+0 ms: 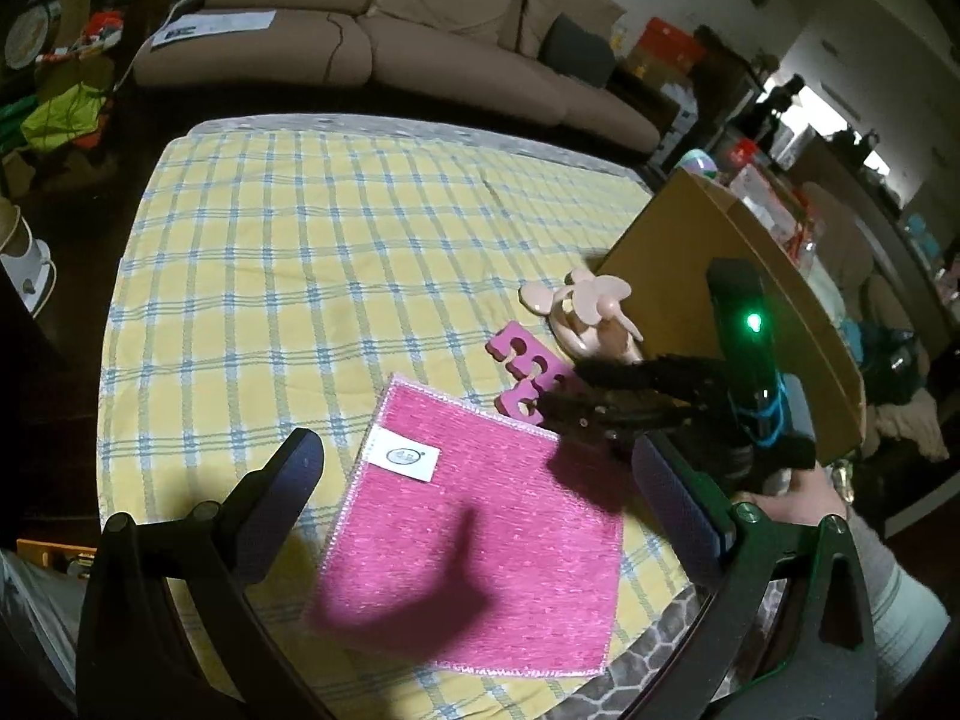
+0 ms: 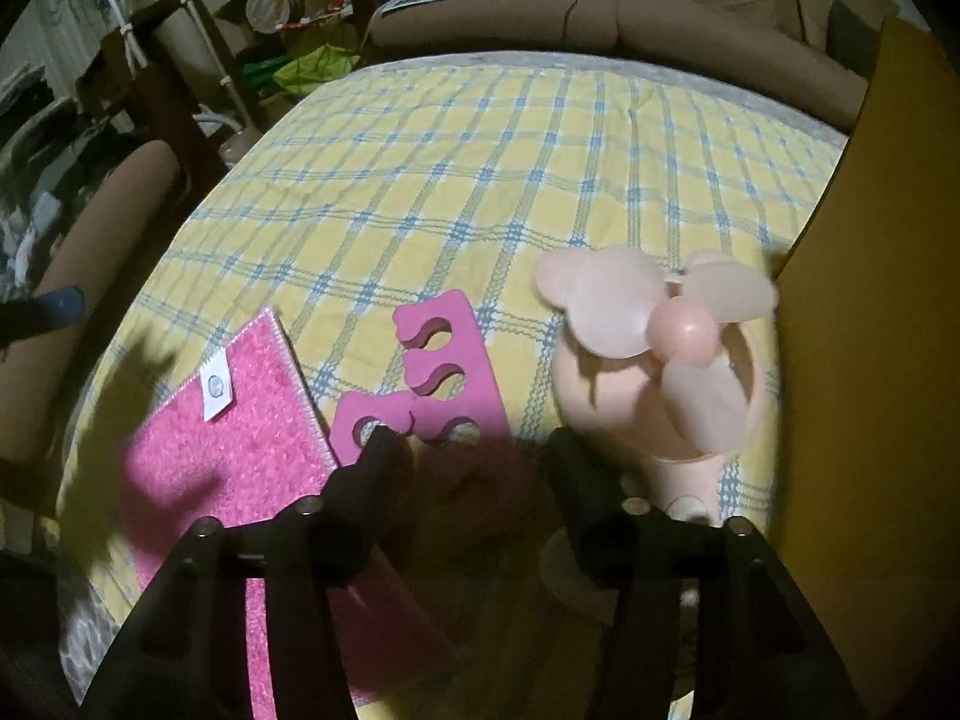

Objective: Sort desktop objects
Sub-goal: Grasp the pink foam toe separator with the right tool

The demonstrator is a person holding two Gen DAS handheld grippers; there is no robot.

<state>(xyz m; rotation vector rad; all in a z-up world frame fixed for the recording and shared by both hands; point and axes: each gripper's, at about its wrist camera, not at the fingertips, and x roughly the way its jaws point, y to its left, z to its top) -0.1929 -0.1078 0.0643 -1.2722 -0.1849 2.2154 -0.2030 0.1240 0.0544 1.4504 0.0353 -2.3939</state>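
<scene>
Foam toe separators (image 2: 433, 381), magenta and scalloped, lie on the checked cloth (image 2: 456, 180) between fuzzy pink towel (image 2: 240, 450) and smooth plastic fan (image 2: 660, 372); right gripper (image 2: 468, 450) straddles them, pads apart; left gripper (image 1: 474, 468) gapes over the towel.

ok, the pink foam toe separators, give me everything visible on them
Two magenta toe separators, foam by the look, flat pieces with rounded toe slots cut along one edge. They lie flat on the yellow-and-blue checked tablecloth, overlapping or abutting each other, between the pink cloth and the pale pink handheld fan. The right gripper is right over their near end, which lies between its jaws in shadow; contact can't be told. The left wrist view shows them partly hidden behind that gripper.
</scene>
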